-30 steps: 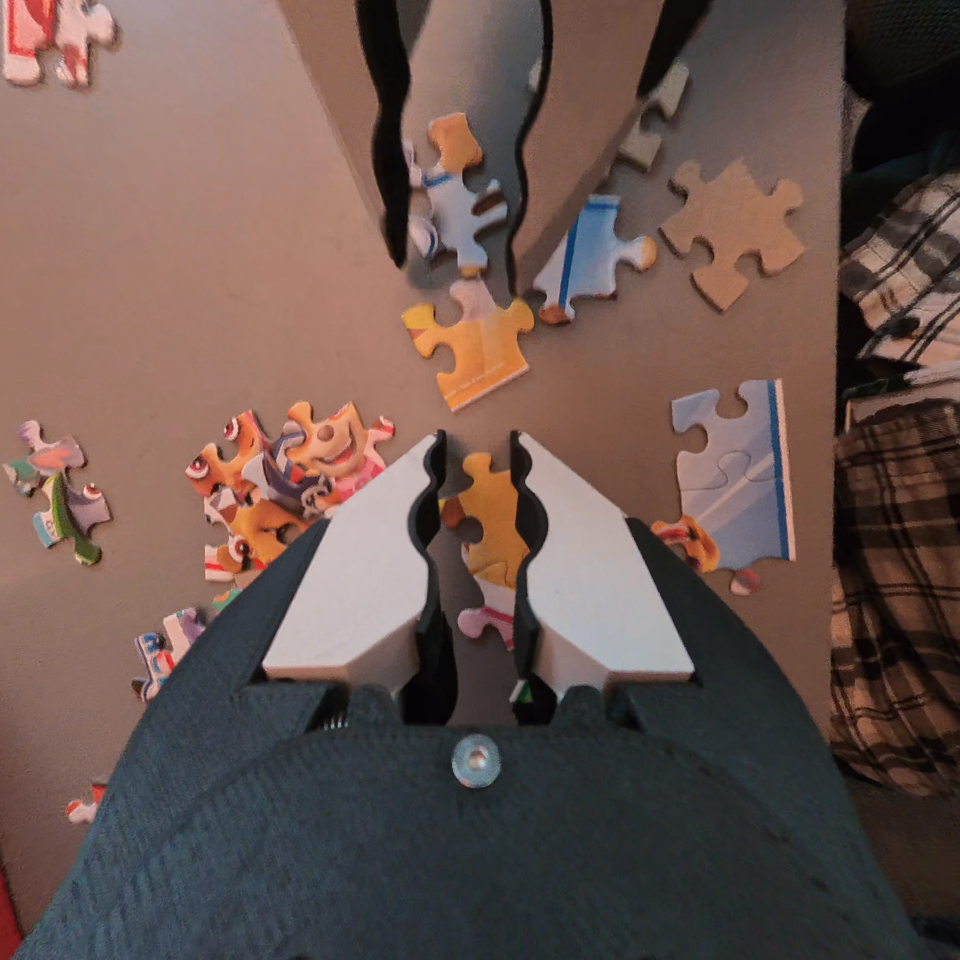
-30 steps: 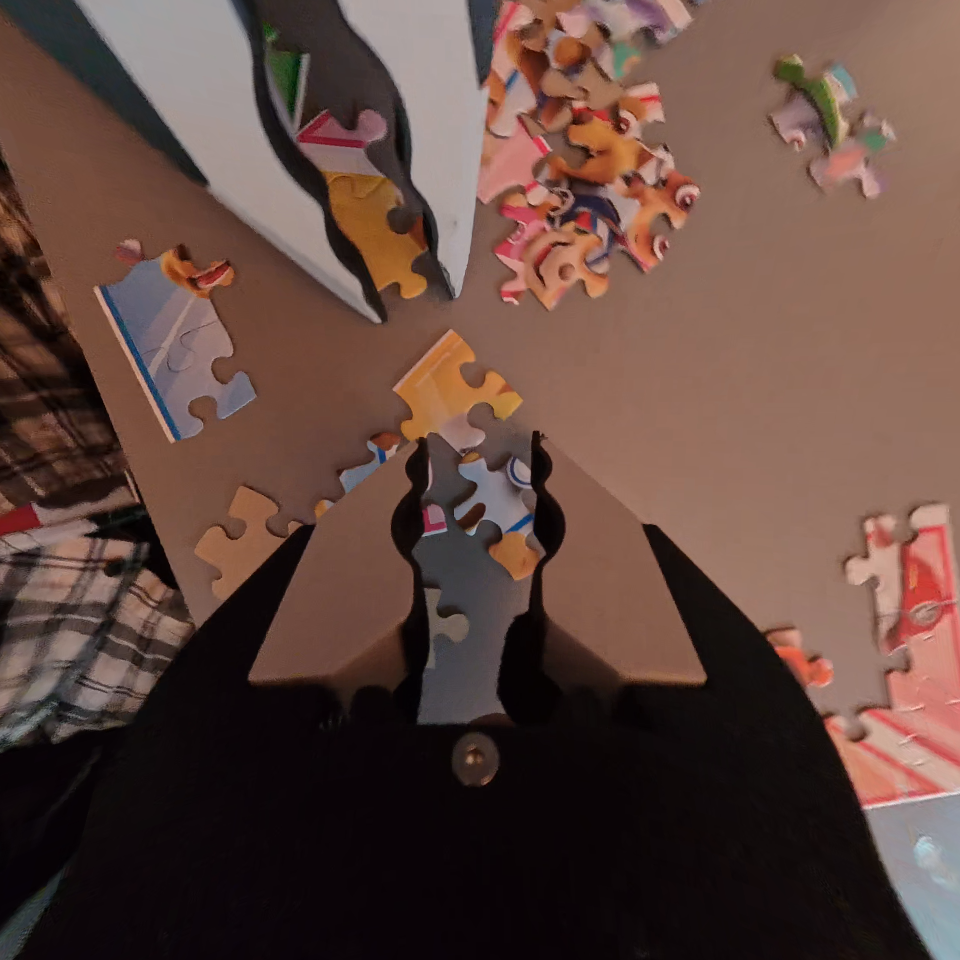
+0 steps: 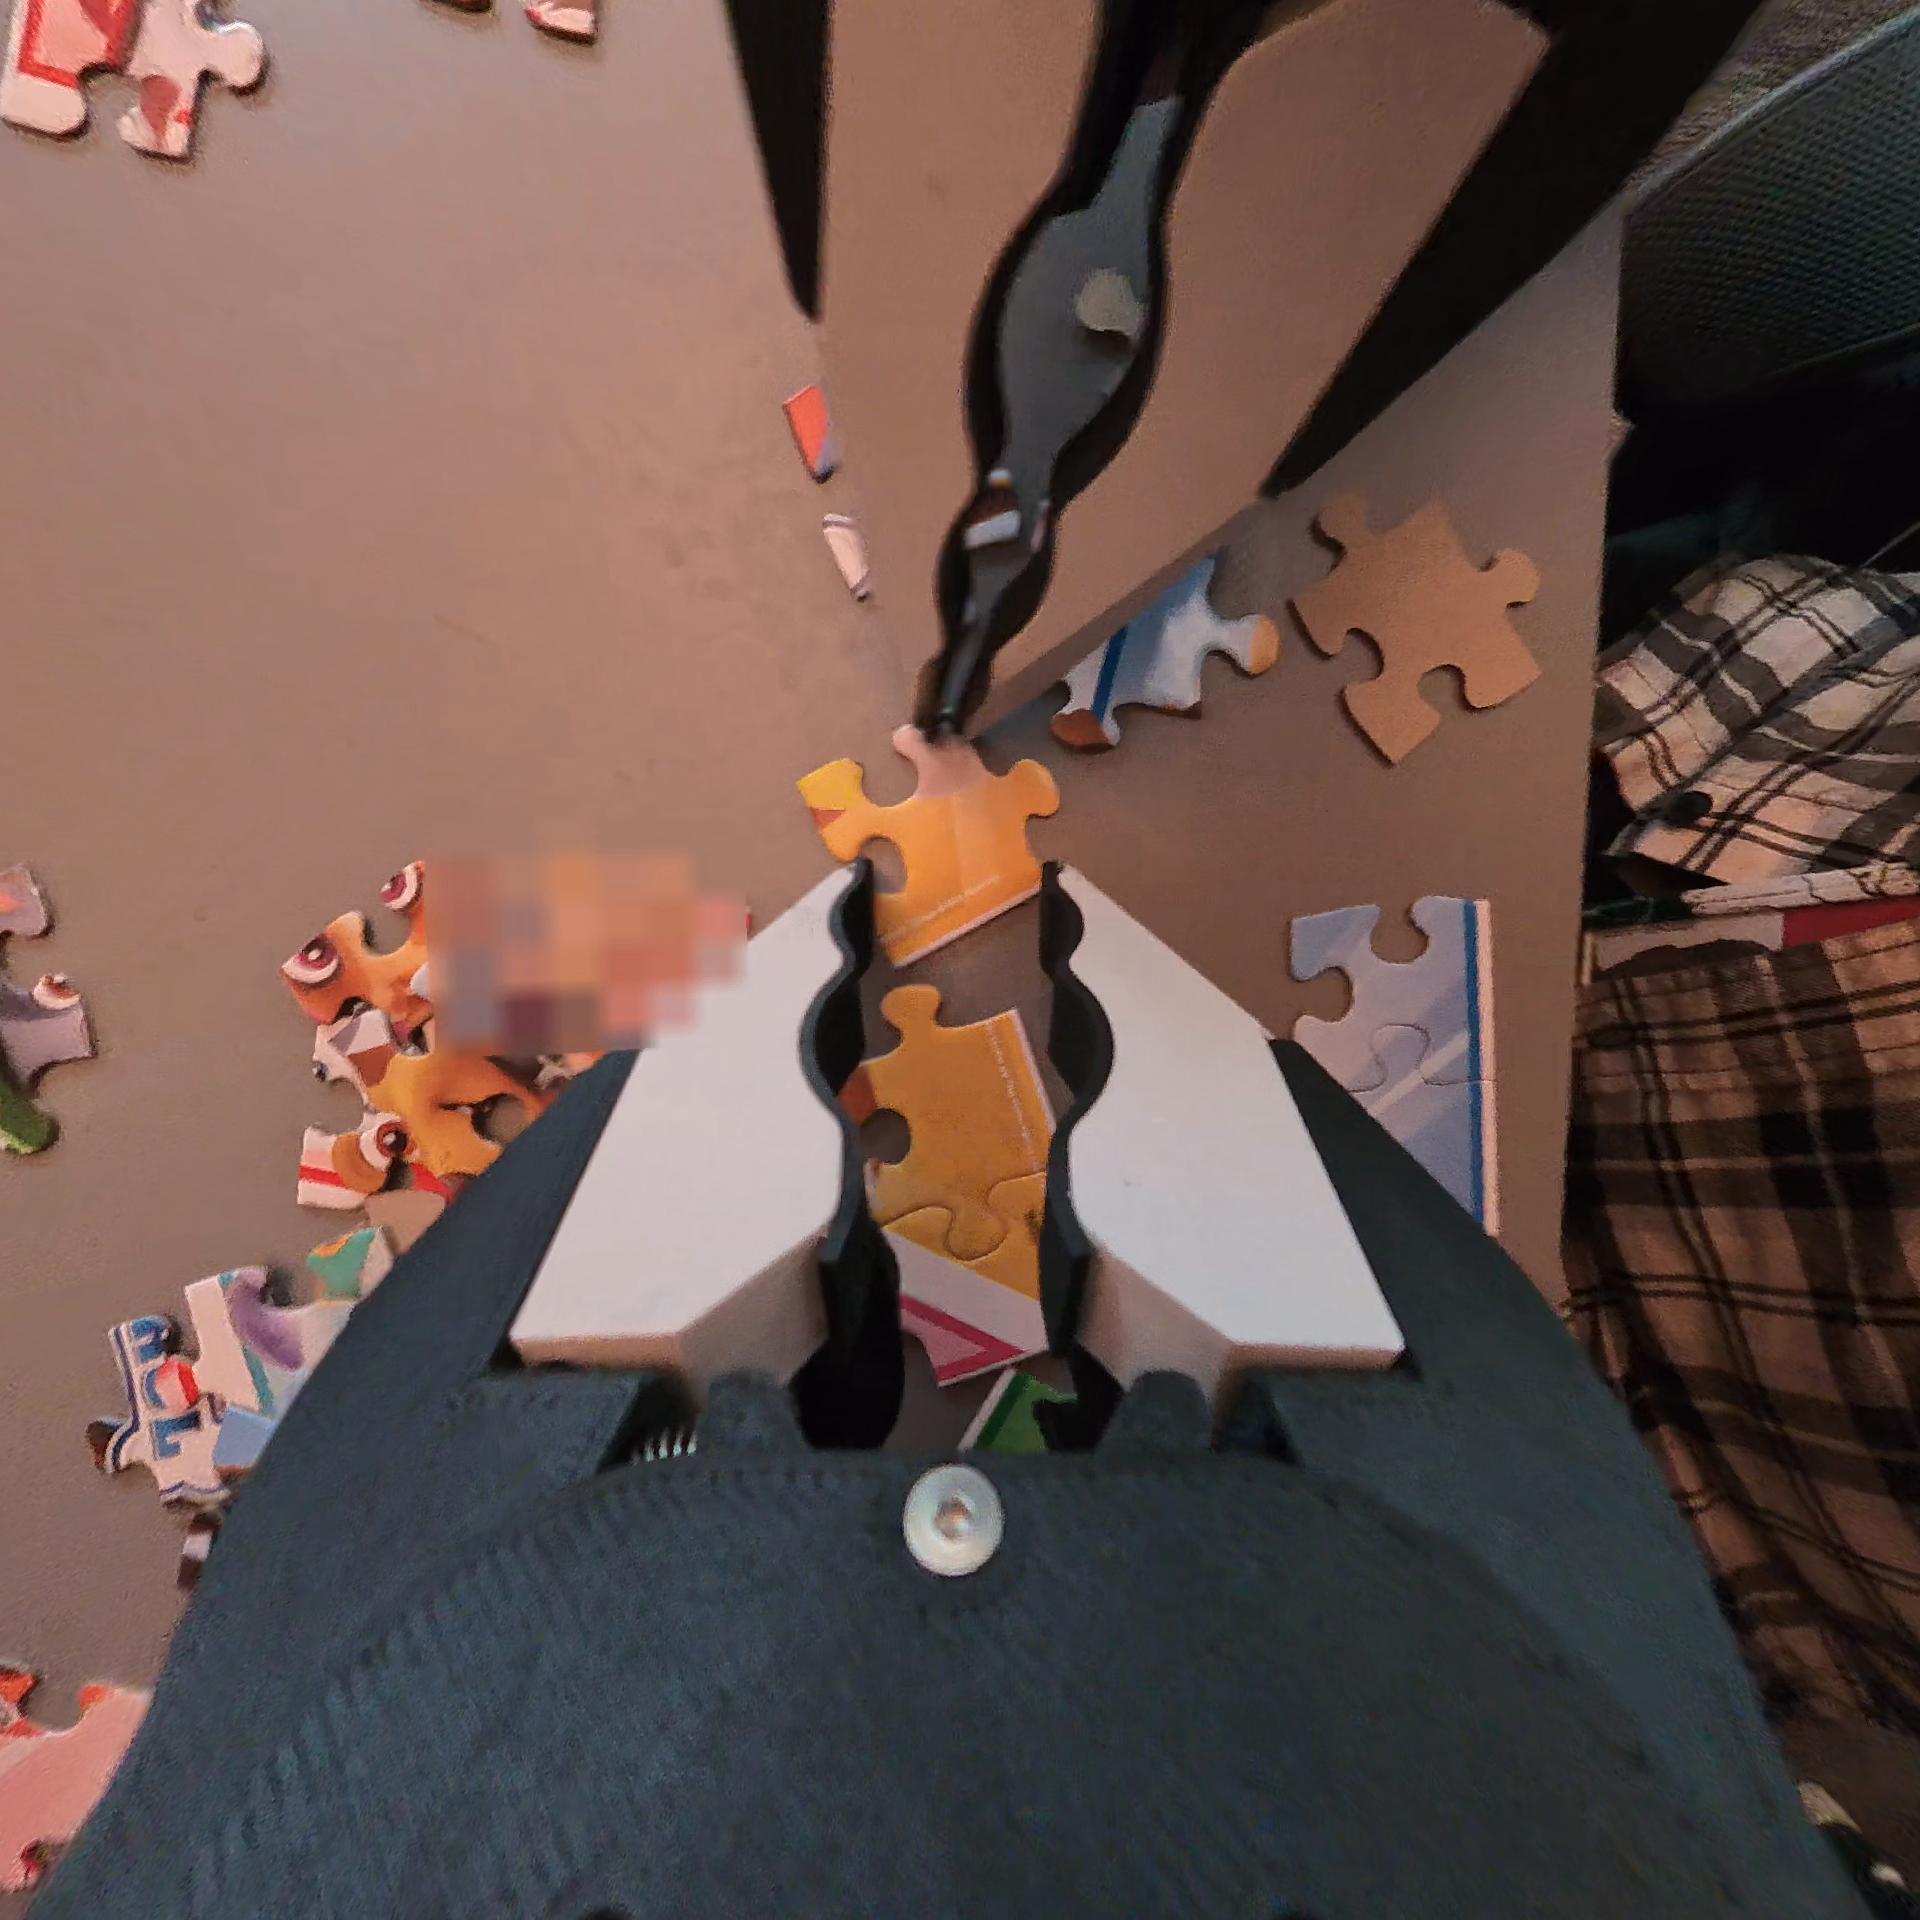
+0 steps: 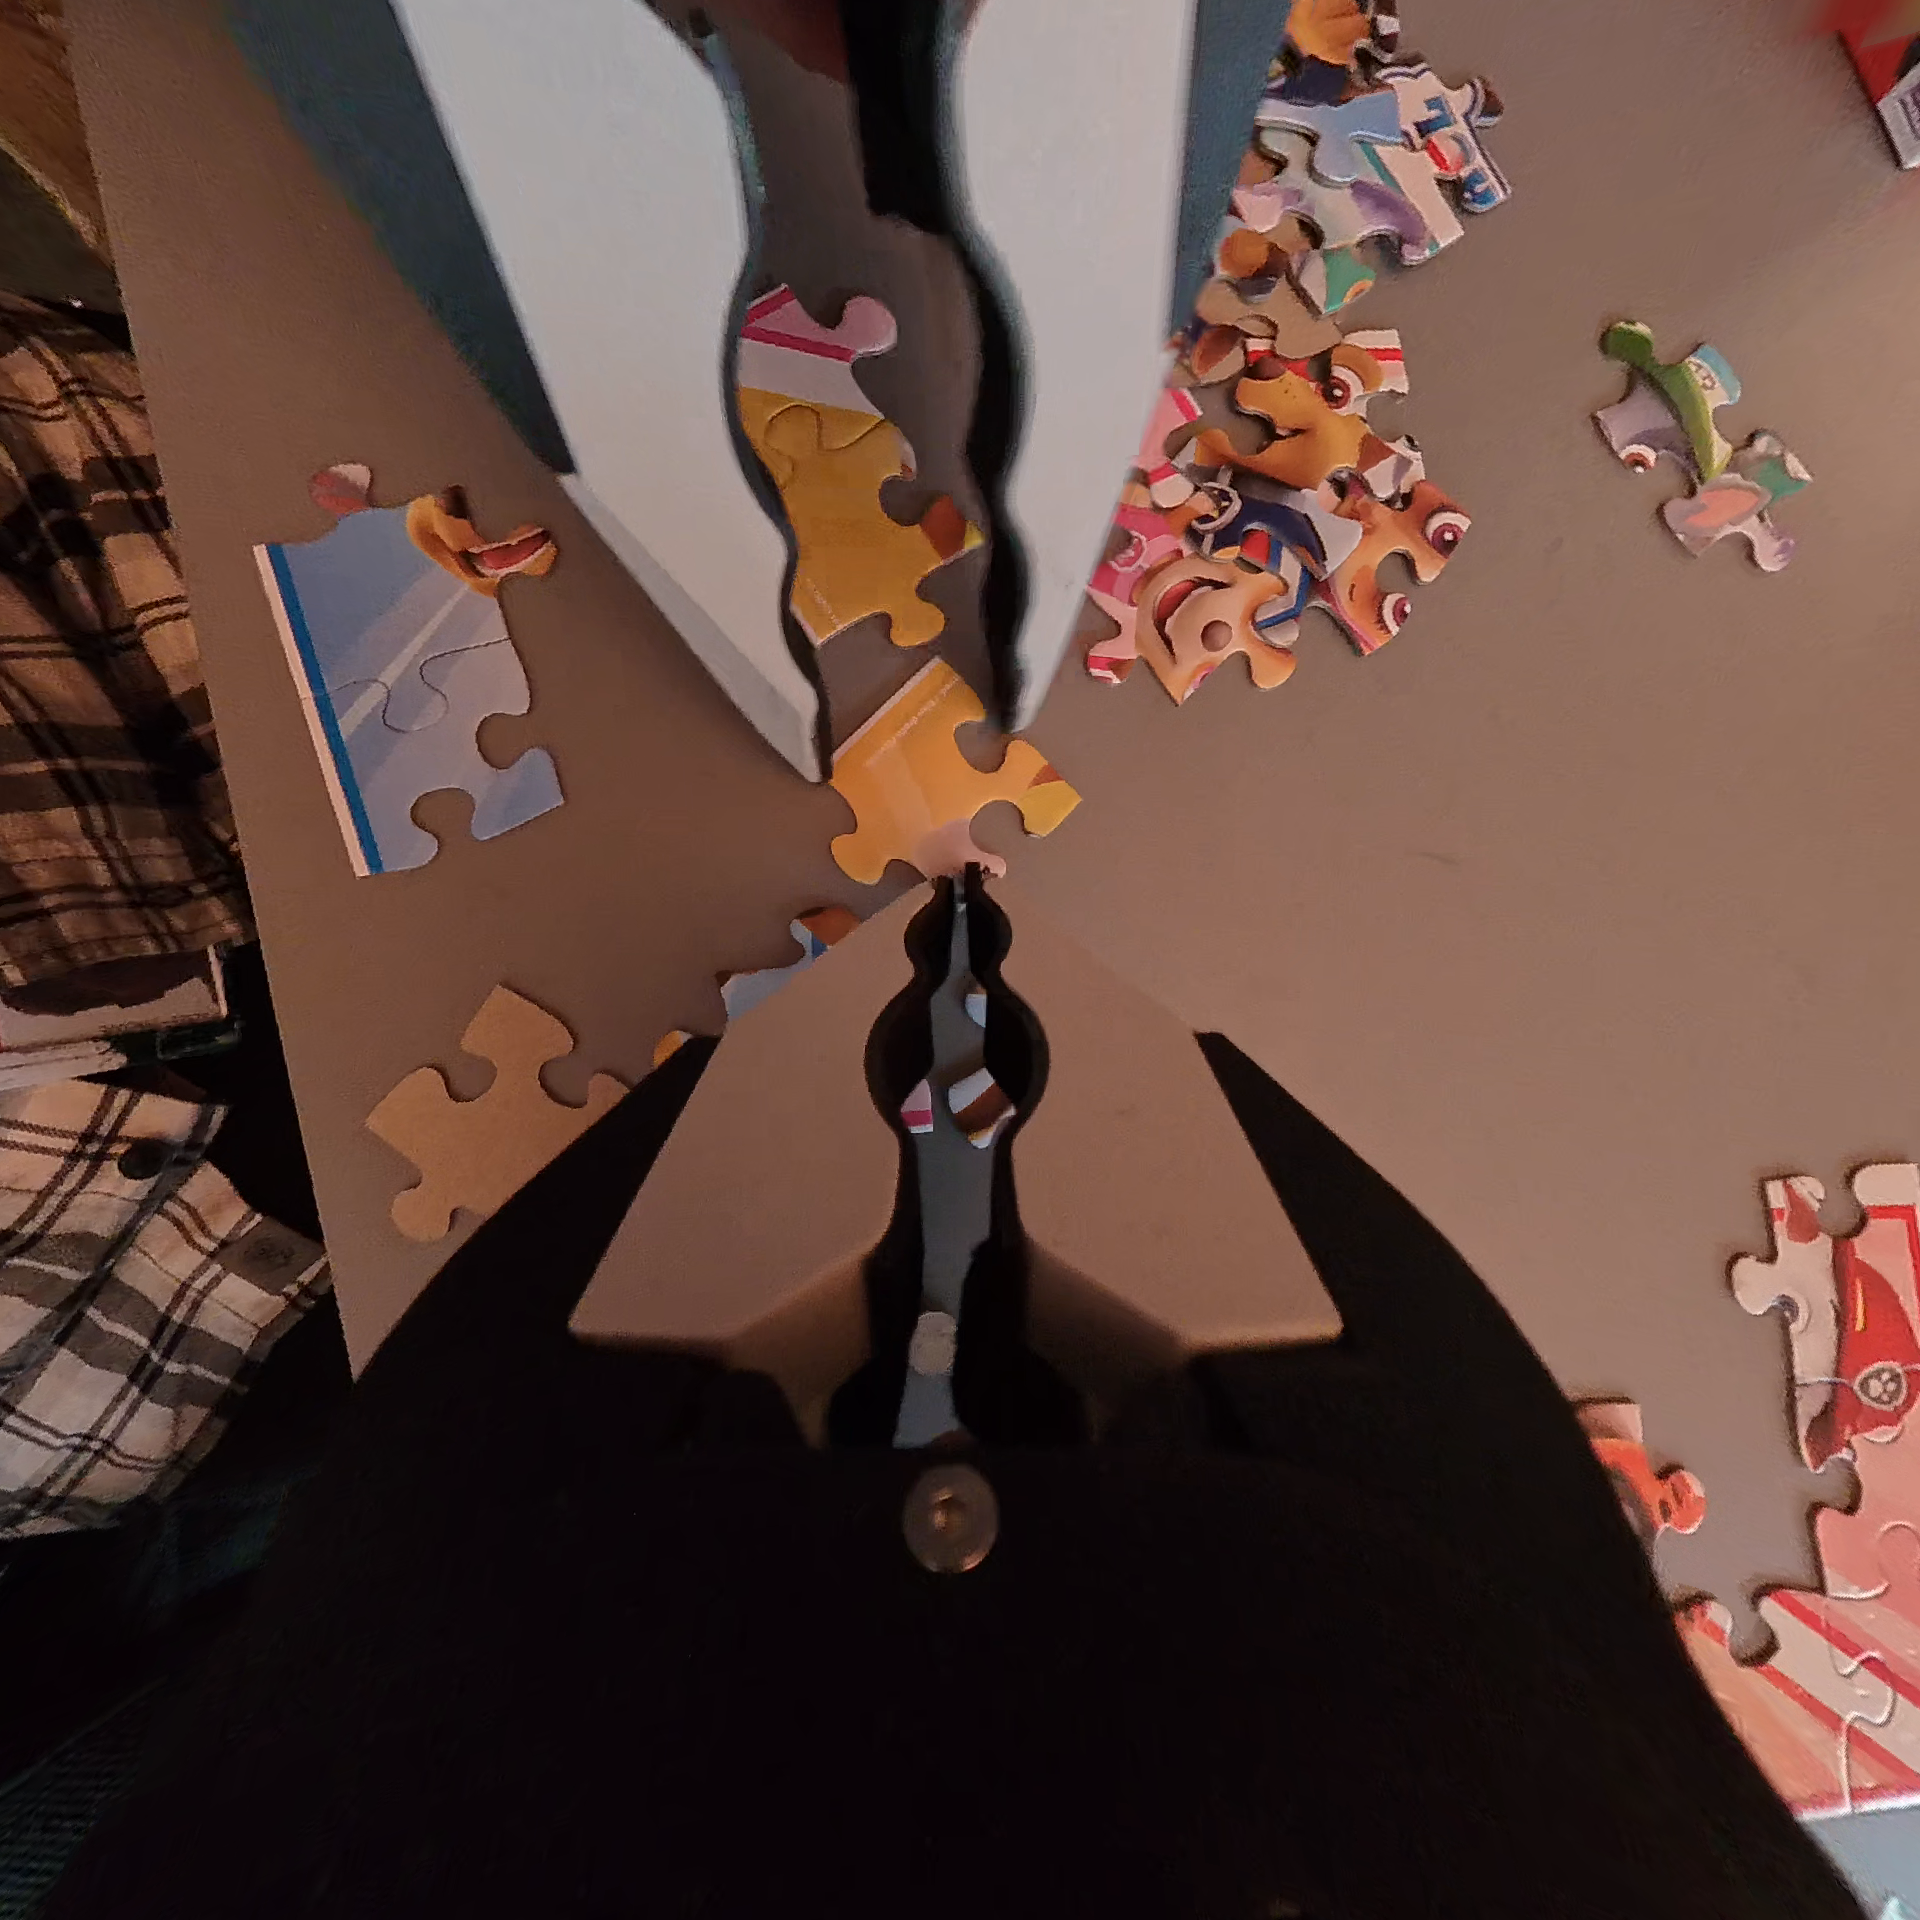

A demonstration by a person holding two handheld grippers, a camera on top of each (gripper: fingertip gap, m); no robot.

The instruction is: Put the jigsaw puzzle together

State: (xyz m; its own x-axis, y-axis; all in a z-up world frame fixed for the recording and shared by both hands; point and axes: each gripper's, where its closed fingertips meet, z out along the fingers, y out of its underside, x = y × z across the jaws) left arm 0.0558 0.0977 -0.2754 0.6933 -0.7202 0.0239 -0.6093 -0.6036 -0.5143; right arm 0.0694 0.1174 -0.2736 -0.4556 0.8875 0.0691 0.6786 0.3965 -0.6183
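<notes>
since the earlier frame, the right hand-held gripper (image 4: 964, 883) has pinched nearly shut and come down so its tips meet the pink knob of the loose yellow piece (image 3: 935, 852), while the left hand-held gripper (image 3: 956, 894) has slid forward until its tips flank that piece's near edge.

the brown desk (image 3: 416, 520) carries everything. the checked cloth (image 3: 1756, 1143) lies off its right edge in the left wrist view. the left hand-held gripper stands with its jaws apart, holding nothing; between its fingers, on the desk, lies the joined yellow section (image 3: 961, 1143), 2 pieces locked together with a pink and white strip at its near end. the right hand-held gripper has its jaws almost together; whether the tips actually clamp the pink knob or only touch it cannot be told.

the pink joined section (image 4: 1849, 1558) sits at the right edge of the right wrist view. the blue bordered section (image 4: 405, 675) lies near the cloth side of the desk. the heap of cartoon pieces (image 4: 1278, 520) lies on the other side of the left hand-held gripper. the plain brown face-down piece (image 3: 1423, 623) rests just beside a blue and white piece (image 3: 1164, 665). the loose yellow piece lies just ahead of the joined yellow section, a narrow gap between them.
</notes>
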